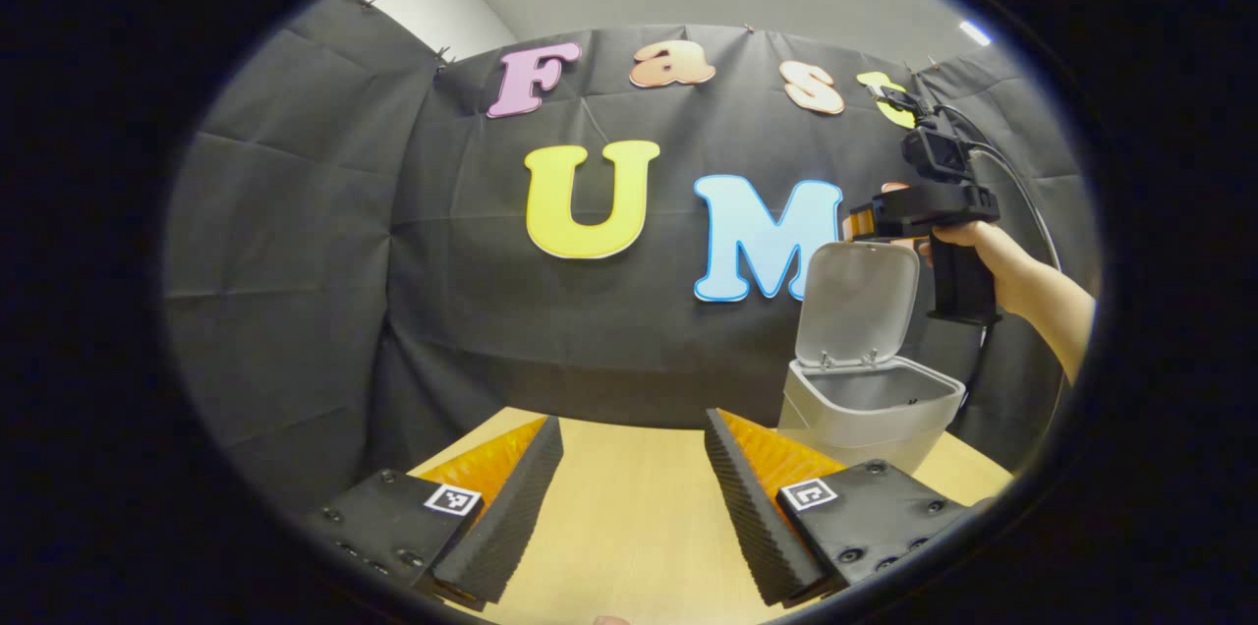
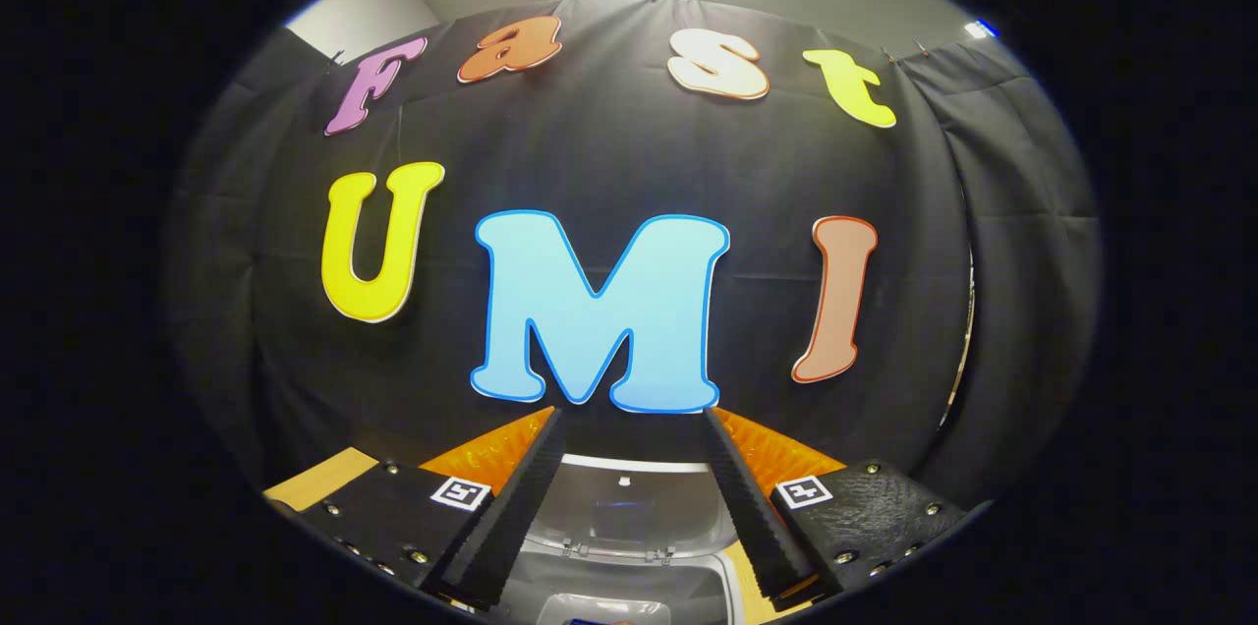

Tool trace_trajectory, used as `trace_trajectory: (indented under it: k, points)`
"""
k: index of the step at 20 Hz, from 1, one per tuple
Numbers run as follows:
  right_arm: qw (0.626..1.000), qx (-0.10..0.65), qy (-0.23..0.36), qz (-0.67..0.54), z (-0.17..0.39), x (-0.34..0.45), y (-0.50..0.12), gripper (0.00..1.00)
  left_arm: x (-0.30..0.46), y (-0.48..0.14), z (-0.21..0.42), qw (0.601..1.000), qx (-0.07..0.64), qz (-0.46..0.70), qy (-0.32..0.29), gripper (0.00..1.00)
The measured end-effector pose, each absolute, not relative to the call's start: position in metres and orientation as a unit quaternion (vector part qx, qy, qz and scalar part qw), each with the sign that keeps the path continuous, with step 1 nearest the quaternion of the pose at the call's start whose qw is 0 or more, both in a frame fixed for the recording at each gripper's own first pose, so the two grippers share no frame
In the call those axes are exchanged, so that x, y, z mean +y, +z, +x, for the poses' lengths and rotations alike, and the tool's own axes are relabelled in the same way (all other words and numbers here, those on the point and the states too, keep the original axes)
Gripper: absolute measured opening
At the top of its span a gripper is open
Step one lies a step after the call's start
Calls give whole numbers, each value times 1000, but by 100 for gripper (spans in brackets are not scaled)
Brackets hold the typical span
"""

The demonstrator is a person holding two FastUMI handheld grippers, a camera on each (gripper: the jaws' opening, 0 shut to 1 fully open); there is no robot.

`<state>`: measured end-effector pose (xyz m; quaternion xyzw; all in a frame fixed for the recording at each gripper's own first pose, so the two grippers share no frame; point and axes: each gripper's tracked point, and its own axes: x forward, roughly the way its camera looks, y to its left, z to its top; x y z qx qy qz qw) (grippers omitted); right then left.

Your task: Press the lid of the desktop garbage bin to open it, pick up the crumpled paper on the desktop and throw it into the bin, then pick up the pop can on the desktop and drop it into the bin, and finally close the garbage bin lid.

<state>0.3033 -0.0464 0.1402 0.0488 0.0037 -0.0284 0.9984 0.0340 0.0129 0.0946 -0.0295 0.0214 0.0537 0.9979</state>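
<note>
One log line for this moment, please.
bin: lid up | right claw: open, above bin | left claw: open, over table

Count on inspection: one garbage bin [image 1: 870, 414] on one wooden table [image 1: 629, 517] — the bin carries one lid [image 1: 857, 303], raised upright at its back. Two grippers: the left gripper [image 1: 634, 497], seen from its own camera with two fingers spread apart, and the right gripper [image 1: 924, 207], held above the bin by one hand [image 1: 968, 237]. In the right gripper view — one bin [image 2: 619, 556] below, lid [image 2: 629, 512] up, between that gripper's [image 2: 629, 507] two parted fingers.
</note>
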Motion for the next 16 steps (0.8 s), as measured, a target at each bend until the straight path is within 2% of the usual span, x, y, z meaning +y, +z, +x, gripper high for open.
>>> trace_trajectory:
  k: [7, 16]
  points:
    - [997, 9, -1, 78, 273, -41, 126, 90, -3, 97, 20, 998, 18, -37, 48, 95]
    - [997, 5, -5, 76, 233, -30, 101, 90, -8, 98, 5, 998, 16, -34, 50, 96]
